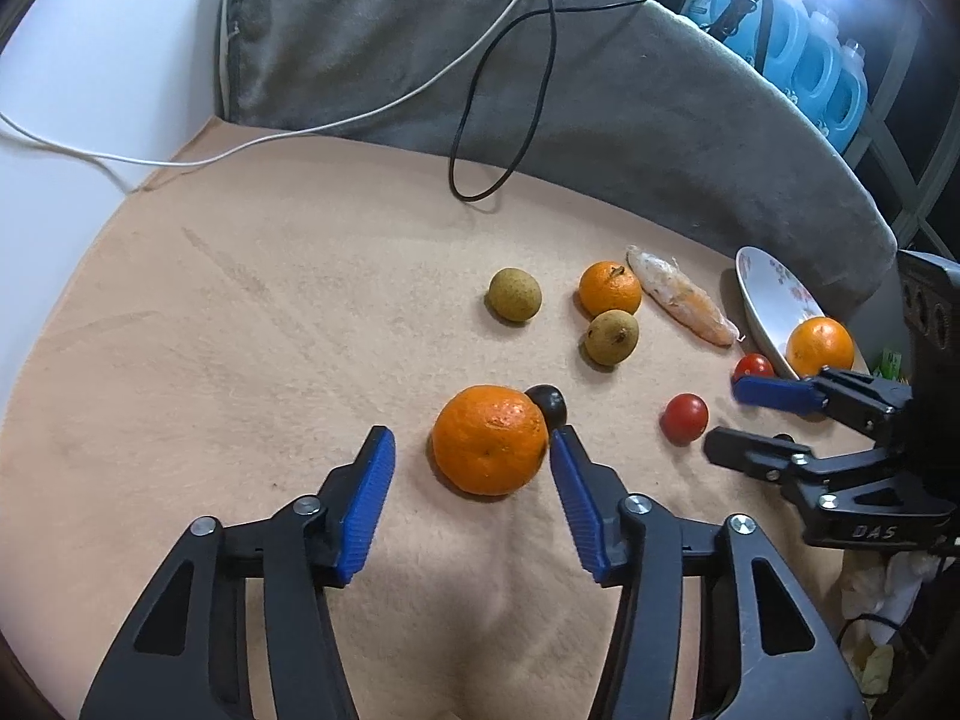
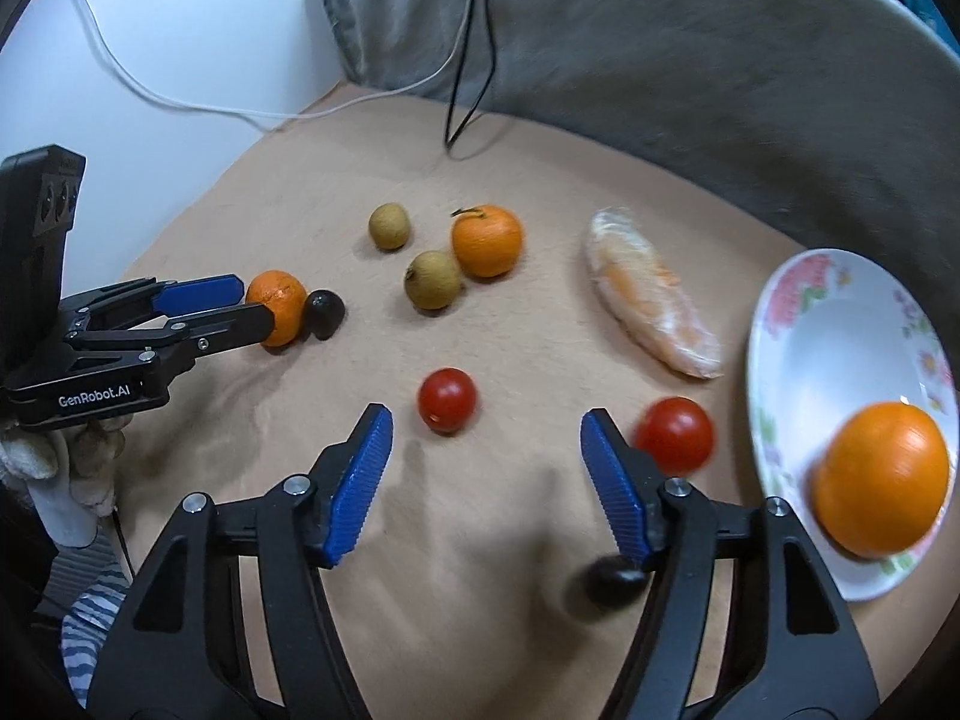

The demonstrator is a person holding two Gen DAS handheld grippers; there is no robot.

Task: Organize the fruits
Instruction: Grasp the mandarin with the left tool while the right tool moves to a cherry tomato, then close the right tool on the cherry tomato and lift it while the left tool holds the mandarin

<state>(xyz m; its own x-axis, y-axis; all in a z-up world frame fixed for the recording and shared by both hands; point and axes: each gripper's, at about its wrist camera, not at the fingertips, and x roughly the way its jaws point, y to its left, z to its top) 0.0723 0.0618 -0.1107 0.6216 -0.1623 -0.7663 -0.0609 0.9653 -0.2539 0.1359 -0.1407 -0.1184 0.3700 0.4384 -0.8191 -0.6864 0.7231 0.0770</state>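
The left gripper [image 1: 471, 456], jaws part-open and holding nothing, brackets the nearest orange [image 1: 489, 439], its right pad just touching the skin, while the plate [image 1: 757, 294] lies far off right, nearer the empty, part-open right gripper [image 2: 486, 450].

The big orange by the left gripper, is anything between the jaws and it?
Nothing visible. The orange sits just ahead of the open left gripper; a dark fruit touches its far side, beyond the right finger.
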